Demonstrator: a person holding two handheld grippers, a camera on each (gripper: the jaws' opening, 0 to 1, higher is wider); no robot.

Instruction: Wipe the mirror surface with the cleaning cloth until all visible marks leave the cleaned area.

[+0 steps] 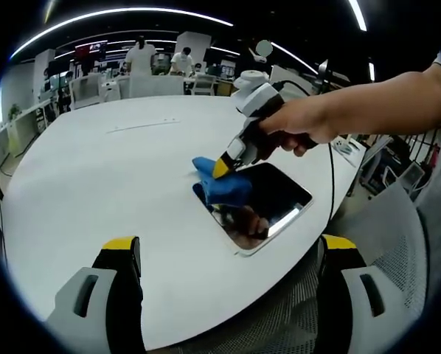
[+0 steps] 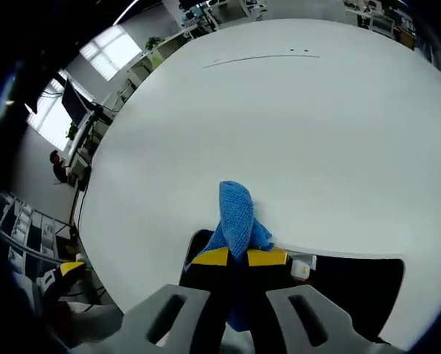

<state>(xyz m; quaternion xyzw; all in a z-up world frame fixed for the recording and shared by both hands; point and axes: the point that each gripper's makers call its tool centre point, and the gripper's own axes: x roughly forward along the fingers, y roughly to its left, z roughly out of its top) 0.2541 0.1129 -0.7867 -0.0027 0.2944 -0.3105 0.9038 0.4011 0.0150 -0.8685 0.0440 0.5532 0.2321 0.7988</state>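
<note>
— As I look along my left gripper, what I count is one white oval table, one dark rectangular mirror with a pale frame and one crumpled blue cleaning cloth. How many do you make it?

— The same: one mirror, one cloth, one table. And your two tools?

— My left gripper is released: its two yellow-tipped jaws stand wide apart at the bottom of the left gripper view, with nothing between them, above the near edge of the table. My right gripper is clenched on the blue cleaning cloth. From the left gripper view I see my right hand wrapped round its handle, and the cloth pressed down at the far left corner of the mirror.

— Where does the cloth sit exactly?

— Partly on the glass, partly over the mirror's frame onto the table. In the right gripper view the cloth rises between the two yellow pads, which are nearly touching, and the mirror lies dark beneath them.

— Anything else?

— Two people stand well apart from the table, at the back of the room.
</note>
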